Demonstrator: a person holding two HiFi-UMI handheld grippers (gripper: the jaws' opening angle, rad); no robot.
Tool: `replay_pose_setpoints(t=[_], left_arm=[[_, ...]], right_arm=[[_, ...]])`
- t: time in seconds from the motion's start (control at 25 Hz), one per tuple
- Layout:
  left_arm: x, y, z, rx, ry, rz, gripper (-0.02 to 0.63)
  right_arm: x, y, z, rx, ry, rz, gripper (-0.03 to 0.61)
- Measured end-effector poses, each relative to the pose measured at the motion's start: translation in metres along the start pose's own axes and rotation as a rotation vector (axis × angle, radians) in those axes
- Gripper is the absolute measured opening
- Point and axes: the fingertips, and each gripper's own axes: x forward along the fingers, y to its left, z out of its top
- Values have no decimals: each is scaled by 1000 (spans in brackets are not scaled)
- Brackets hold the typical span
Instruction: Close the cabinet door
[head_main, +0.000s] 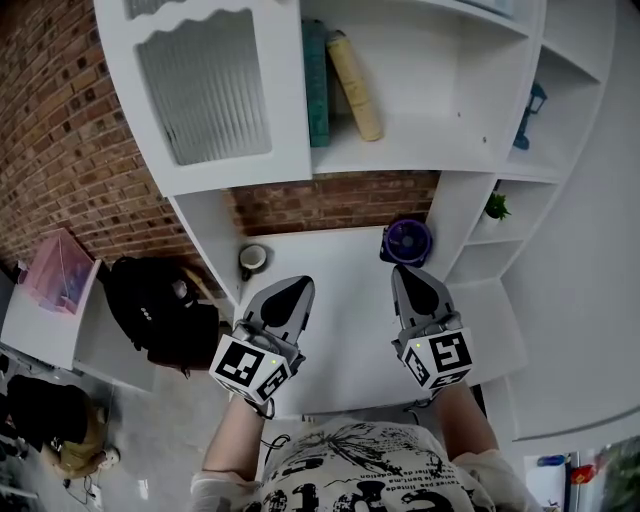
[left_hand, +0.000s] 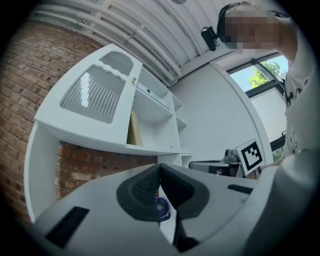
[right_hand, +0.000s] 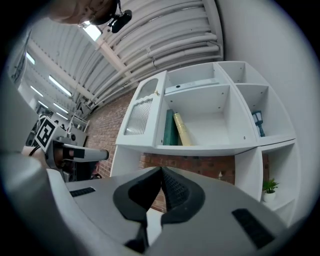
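Observation:
The white cabinet door (head_main: 205, 95) with a ribbed glass pane stands swung out at the upper left, beside the open compartment that holds a teal book (head_main: 316, 85) and a tan book (head_main: 357, 85). The door (left_hand: 95, 95) shows its small knob on the free edge in the left gripper view, and it appears again as the door (right_hand: 142, 112) in the right gripper view. My left gripper (head_main: 296, 290) (left_hand: 160, 167) is shut and empty, low over the white counter (head_main: 340, 330), well below the door. My right gripper (head_main: 408, 275) (right_hand: 161, 171) is also shut and empty, beside it.
A purple round object (head_main: 407, 240) and a small cup (head_main: 253, 260) sit at the back of the counter under the cabinet. A potted plant (head_main: 497, 207) and a blue lantern (head_main: 533, 110) stand in the right shelves. A black bag (head_main: 160, 310) lies on the floor at left.

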Motion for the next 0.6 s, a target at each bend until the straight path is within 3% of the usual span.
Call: replay_pose_setpoints(t=[0.6], left_arm=[[5, -19, -9, 3, 15, -15, 14]], right_arm=[[-18, -5, -24, -3, 40, 56, 12]])
